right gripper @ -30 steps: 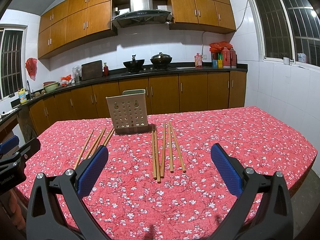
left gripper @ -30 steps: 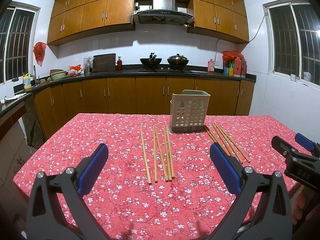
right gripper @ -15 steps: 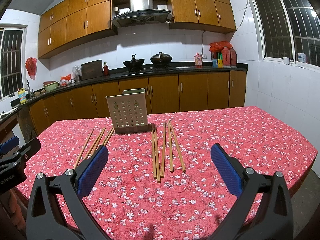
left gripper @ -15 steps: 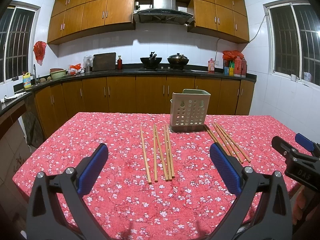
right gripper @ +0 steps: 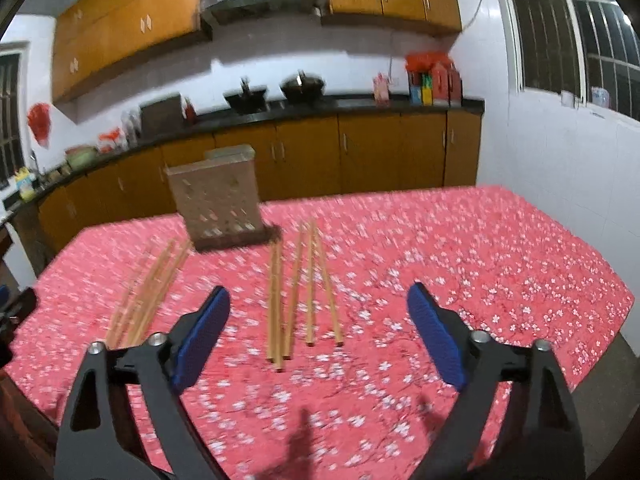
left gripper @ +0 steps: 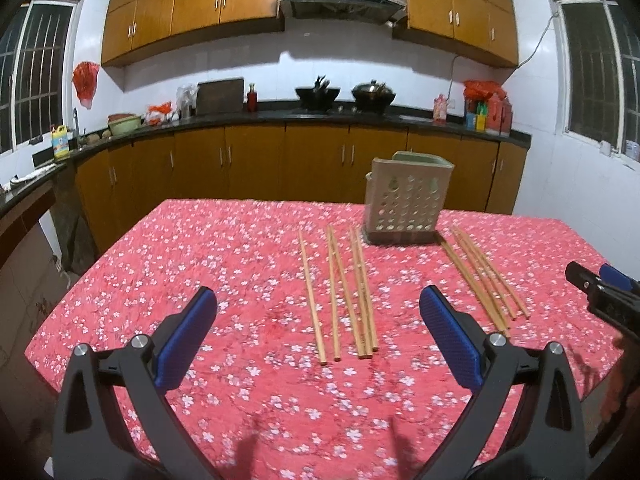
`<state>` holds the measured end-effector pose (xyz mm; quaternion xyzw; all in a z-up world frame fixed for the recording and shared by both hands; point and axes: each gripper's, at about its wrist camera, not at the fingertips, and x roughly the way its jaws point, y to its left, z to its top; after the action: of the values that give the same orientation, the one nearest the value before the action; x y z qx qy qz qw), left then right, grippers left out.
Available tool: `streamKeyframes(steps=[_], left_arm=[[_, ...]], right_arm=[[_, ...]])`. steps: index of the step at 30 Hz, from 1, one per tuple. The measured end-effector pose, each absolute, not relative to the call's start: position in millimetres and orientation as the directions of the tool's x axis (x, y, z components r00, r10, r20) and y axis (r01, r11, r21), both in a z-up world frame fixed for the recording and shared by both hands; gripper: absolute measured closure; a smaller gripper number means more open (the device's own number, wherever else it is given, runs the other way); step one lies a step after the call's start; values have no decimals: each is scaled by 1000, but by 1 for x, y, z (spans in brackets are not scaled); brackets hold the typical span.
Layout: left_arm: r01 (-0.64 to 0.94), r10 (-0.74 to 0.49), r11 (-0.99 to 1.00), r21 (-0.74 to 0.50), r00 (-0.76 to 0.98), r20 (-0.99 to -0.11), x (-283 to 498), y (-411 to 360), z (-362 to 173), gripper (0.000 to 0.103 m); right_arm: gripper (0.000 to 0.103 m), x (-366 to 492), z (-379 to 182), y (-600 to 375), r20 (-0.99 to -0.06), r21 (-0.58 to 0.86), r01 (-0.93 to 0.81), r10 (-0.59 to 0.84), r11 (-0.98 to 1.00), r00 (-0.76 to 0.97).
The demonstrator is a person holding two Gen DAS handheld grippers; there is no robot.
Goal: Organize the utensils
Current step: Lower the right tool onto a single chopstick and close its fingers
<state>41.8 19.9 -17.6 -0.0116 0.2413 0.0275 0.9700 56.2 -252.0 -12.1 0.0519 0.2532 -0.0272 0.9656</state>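
A tabletop [left gripper: 224, 248] covered by a red cloth with small white flowers is seen. The left hand-held gripper [left gripper: 318, 334] with blue pads is held wide open above it, and nothing is held. A bunch of long thin wooden chopsticks [left gripper: 340, 292] is laid flat ahead of it. A pale plastic holder with round holes [left gripper: 406, 200] is stood upright behind them. More wooden chopsticks [left gripper: 482, 274] are laid to its right. The right hand-held gripper [right gripper: 318, 330] is open but closing, with nothing gripped.
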Motion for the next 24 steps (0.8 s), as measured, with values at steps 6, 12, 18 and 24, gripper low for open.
streamKeyframes(steps=[6,12,18,24], left_arm=[[-85,42,995,-53,832,-553,79,47,-30,4],[-72,5,994,-82,781,-625,106,64,-48,30],[-19,-62,994,-110,725,-686,132,60,-67,49],[21,-94,994,-107,662,-743,160,51,-84,66]], right_arm=[[48,117,-44,-278,-679,108,122,-17,987,733],[61,146,-76,-275,-764,91,71,24,993,644],[77,160,-87,-269,-787,59,68,4,996,617],[89,161,-90,-269,-782,59,58,10,997,623]])
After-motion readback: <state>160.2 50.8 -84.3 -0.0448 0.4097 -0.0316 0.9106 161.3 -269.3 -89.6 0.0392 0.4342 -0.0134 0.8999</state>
